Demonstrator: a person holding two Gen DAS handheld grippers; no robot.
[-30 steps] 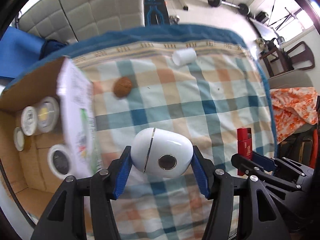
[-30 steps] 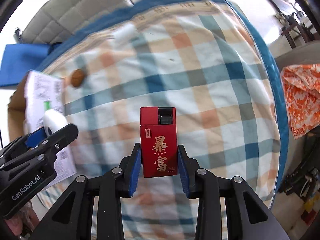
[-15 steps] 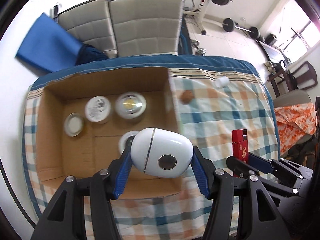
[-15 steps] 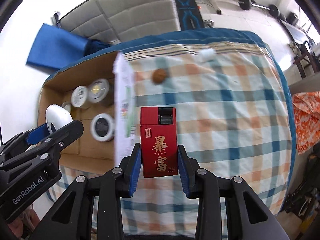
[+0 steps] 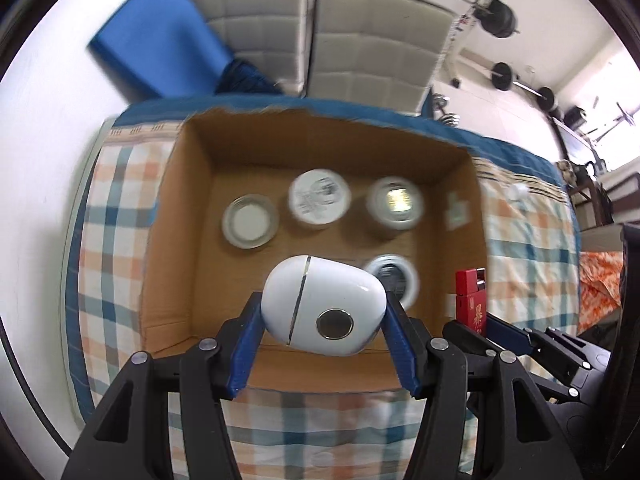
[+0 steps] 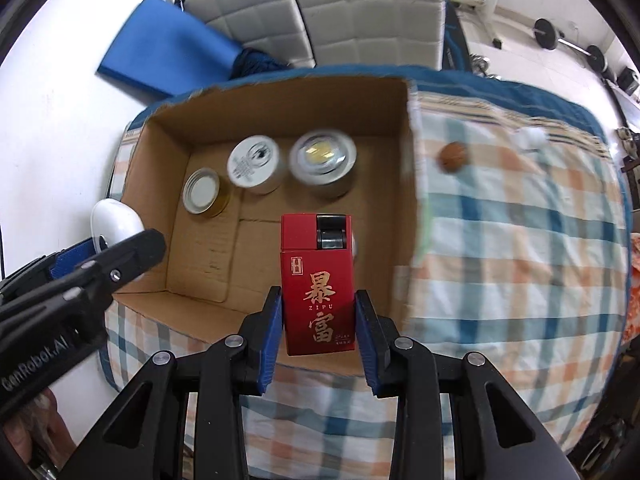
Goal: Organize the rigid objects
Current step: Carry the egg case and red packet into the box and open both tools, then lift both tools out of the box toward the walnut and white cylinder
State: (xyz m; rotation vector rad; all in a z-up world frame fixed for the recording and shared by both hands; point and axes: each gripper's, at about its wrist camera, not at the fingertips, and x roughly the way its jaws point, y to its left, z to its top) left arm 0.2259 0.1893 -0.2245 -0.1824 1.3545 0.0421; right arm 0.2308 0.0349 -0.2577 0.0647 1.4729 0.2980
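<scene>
My left gripper point(image 5: 324, 334) is shut on a white egg-shaped case point(image 5: 324, 306) with a round metal button, held above the open cardboard box point(image 5: 188, 220). My right gripper point(image 6: 318, 318) is shut on a red lighter point(image 6: 318, 284) with gold characters, over the box's point(image 6: 404, 128) near right part. Several round lidded jars point(image 5: 319, 202) stand on the box floor. In the left wrist view the red lighter point(image 5: 472, 298) shows at the right; in the right wrist view the white case point(image 6: 114, 226) shows at the left.
The box lies on a checked cloth point(image 6: 520, 240) over a blue-edged table. A brown ball point(image 6: 453, 156) and a small white cylinder point(image 6: 530, 139) lie on the cloth right of the box. Grey chairs point(image 5: 360, 48) and a blue mat point(image 5: 160, 48) stand beyond.
Both grippers have travelled left across the cloth with their objects, from over the checked cloth to above the cardboard box. The box flap that stood up earlier no longer blocks the view.
</scene>
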